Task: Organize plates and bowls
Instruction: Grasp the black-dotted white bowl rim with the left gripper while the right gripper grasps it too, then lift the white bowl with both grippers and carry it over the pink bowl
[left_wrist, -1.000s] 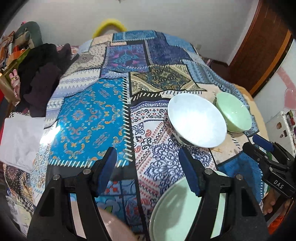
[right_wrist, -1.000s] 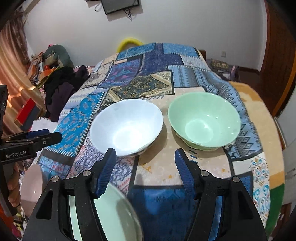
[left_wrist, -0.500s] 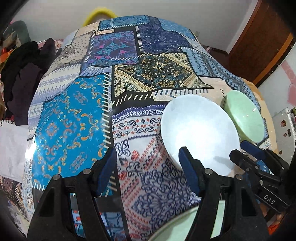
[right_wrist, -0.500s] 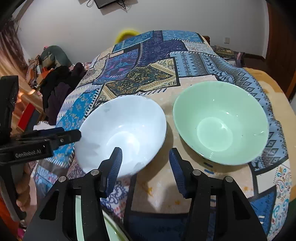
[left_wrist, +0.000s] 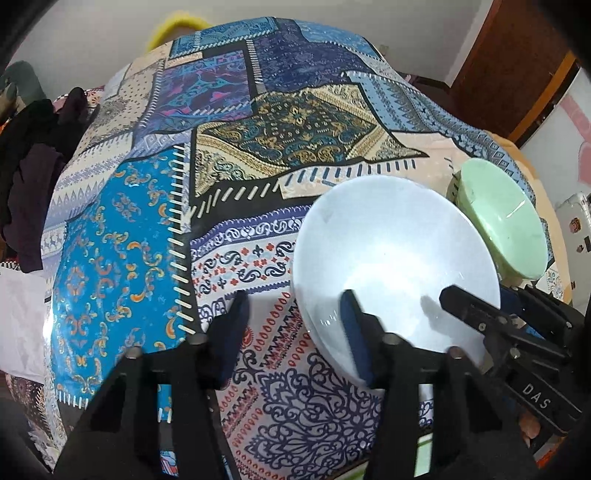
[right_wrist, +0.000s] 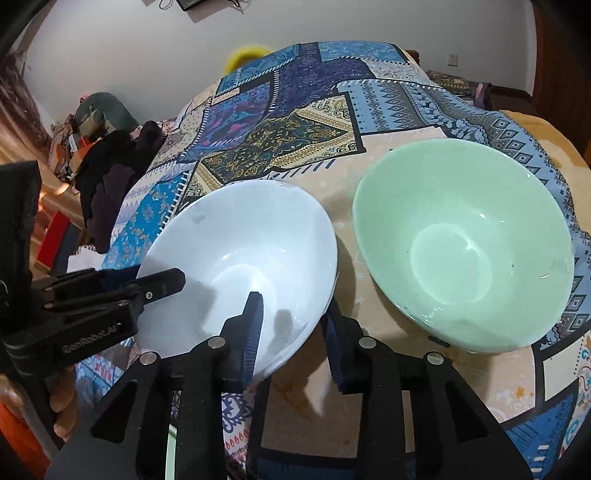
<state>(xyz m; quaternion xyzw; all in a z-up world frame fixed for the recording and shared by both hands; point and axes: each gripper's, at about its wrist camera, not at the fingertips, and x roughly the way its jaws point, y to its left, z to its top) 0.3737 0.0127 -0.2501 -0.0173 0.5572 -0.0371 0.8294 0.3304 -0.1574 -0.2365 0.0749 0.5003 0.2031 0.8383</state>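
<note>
A white bowl (left_wrist: 399, 266) (right_wrist: 243, 254) sits on the patterned cloth next to a green bowl (right_wrist: 461, 243) (left_wrist: 506, 225) on its right. My left gripper (left_wrist: 295, 328) is open and straddles the white bowl's left rim, one finger inside the bowl and one outside. My right gripper (right_wrist: 293, 332) is open and straddles the bowl's right rim, its left finger inside and its right finger between the two bowls. Each gripper shows in the other's view: the right one (left_wrist: 509, 332), the left one (right_wrist: 110, 295).
A pale green plate edge (left_wrist: 421, 458) (right_wrist: 171, 454) lies at the near edge below the grippers. Dark clothes (left_wrist: 33, 166) are piled at the left of the cloth-covered table (left_wrist: 258, 129). A wooden door (left_wrist: 517, 55) stands at the right.
Both grippers have moved forward onto the white bowl, and each now has a finger inside its rim. The bowls have stayed in place.
</note>
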